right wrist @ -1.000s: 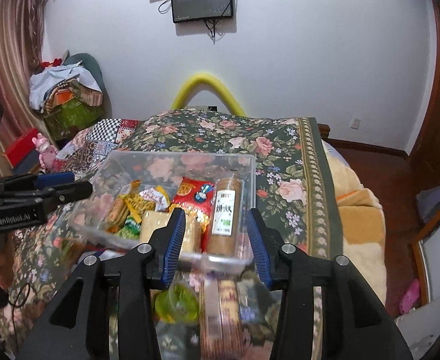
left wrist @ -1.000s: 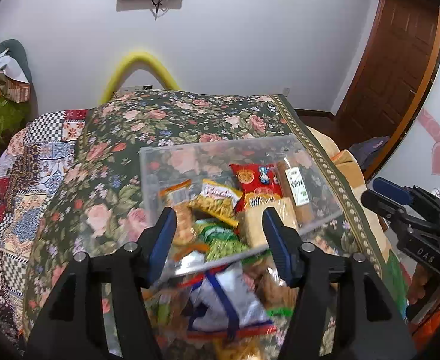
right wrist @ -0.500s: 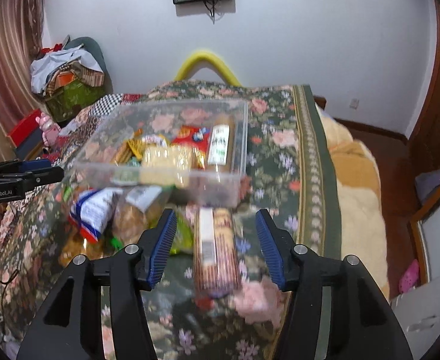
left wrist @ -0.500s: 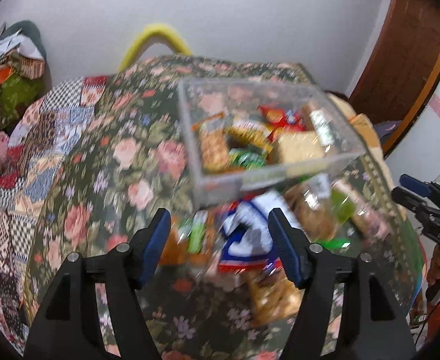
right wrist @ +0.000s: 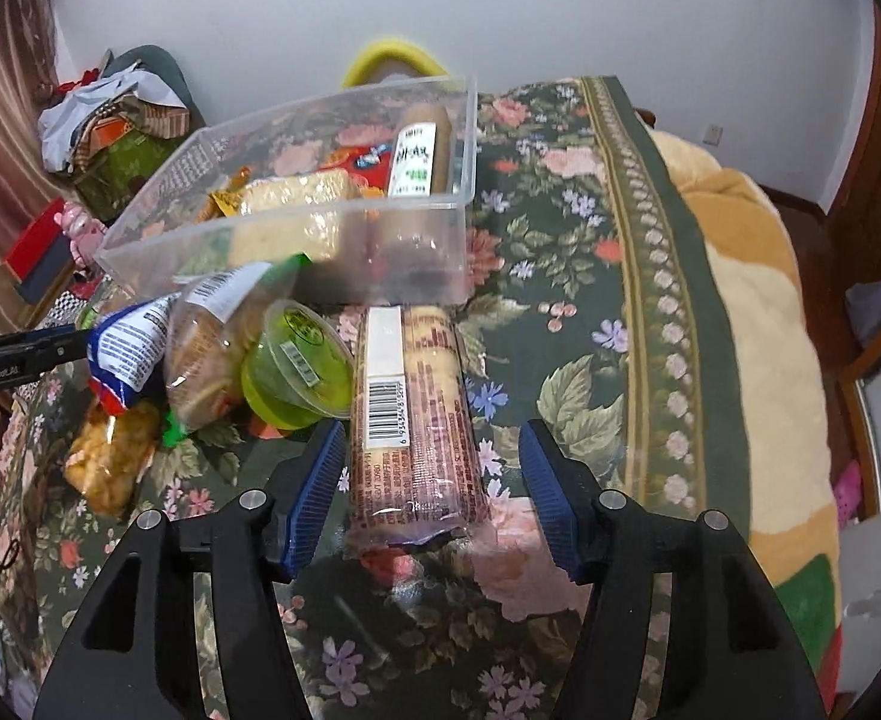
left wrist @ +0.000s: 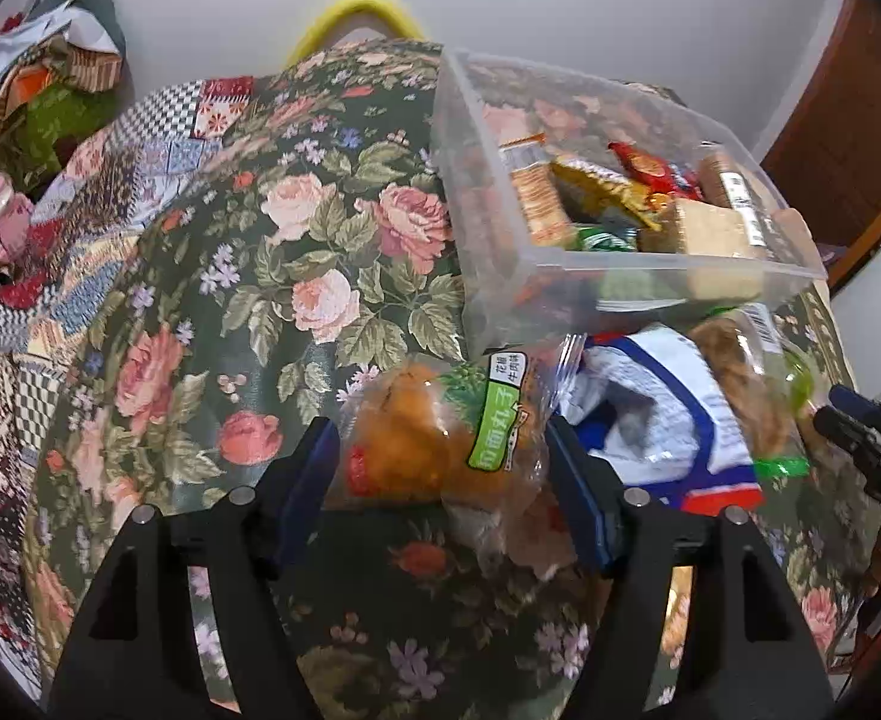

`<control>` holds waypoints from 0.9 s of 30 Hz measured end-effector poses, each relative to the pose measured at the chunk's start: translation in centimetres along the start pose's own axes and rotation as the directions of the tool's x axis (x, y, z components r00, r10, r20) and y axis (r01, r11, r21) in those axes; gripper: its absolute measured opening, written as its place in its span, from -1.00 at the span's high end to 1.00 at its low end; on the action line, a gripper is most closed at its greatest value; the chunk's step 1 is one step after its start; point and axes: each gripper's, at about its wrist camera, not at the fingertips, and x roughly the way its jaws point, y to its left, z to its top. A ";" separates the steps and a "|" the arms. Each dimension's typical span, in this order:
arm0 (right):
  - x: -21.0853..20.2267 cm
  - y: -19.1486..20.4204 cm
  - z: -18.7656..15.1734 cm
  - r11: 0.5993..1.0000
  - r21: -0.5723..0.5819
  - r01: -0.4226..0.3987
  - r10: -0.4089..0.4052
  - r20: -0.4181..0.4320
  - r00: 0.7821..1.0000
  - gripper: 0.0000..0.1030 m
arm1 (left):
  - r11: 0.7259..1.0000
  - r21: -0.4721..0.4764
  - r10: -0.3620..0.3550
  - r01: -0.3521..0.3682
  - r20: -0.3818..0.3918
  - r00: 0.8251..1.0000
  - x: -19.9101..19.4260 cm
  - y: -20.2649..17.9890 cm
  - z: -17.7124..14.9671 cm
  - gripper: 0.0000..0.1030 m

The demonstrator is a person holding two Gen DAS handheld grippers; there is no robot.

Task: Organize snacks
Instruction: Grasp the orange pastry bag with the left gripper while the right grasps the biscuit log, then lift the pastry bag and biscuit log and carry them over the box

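Observation:
A clear plastic bin (left wrist: 632, 276) (right wrist: 320, 228) holding several snack packs sits on the flowered bedspread. Loose snacks lie in front of it. My left gripper (left wrist: 443, 468) is open, its jaws on either side of an orange snack bag with a green label (left wrist: 440, 438). My right gripper (right wrist: 431, 468) is open, its jaws on either side of a long biscuit roll (right wrist: 410, 414) that lies lengthwise toward the bin. A green jelly cup (right wrist: 296, 366), a clear cookie bag (right wrist: 218, 336) and a blue-white bag (left wrist: 662, 414) (right wrist: 128, 354) lie between the two.
A flowered bedspread (left wrist: 296, 276) covers the bed; its right edge (right wrist: 680, 312) drops to a yellow blanket. A small fried-snack bag (right wrist: 110, 456) lies at the left. Clothes are piled (right wrist: 110, 120) by the wall. A wooden door (left wrist: 848, 120) stands at the right.
Both grippers have come down and forward from above the bin to the loose snacks. The left now straddles the orange bag, the right the biscuit roll. Both stay open.

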 end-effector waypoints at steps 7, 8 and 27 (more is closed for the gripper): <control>1.6 0.3 0.0 1.000 -0.008 -0.002 0.001 -0.026 1.000 -0.10 | 0.999 -0.034 0.010 -0.010 0.004 1.000 1.9 0.5 0.5 -0.34; 1.8 0.5 0.1 1.000 -0.012 -0.001 0.000 -0.025 1.000 -0.10 | 0.999 -0.033 0.013 -0.012 0.008 1.000 2.0 0.5 0.6 -0.34; 0.5 0.2 -0.2 1.000 0.008 -0.005 0.005 0.002 1.000 0.17 | 0.997 0.074 0.026 -0.031 0.068 0.997 -1.0 -0.4 -1.1 0.01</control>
